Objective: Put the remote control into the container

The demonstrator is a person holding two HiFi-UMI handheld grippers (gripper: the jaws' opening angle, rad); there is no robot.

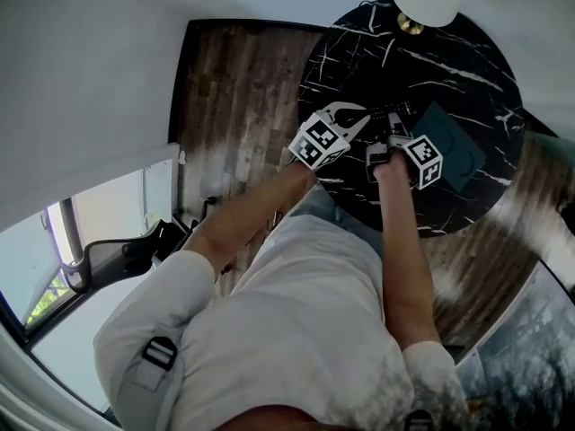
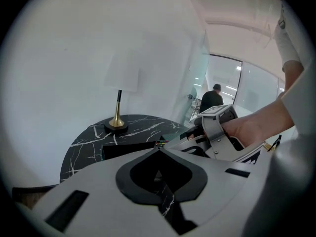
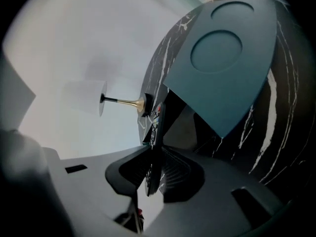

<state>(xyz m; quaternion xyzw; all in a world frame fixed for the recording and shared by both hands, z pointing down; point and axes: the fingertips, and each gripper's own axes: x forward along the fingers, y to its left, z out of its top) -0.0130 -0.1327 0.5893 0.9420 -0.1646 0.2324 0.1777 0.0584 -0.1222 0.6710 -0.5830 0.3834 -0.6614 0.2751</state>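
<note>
Soft, even daylight throughout, bent hard by fisheye lenses.

Brightest at the near-left window in the head view, with pale glare across the wood floor and a dull sheen on the black marble table. Only a faint grey shadow on the wall beside the lamp. Black vignette at the corners of both gripper views. Soft focus on the remote control close to the lens; smeared at the head view's right edge.

White short-sleeve tee, grey shoulder strap w/ black buckle, poss. backpack
</note>
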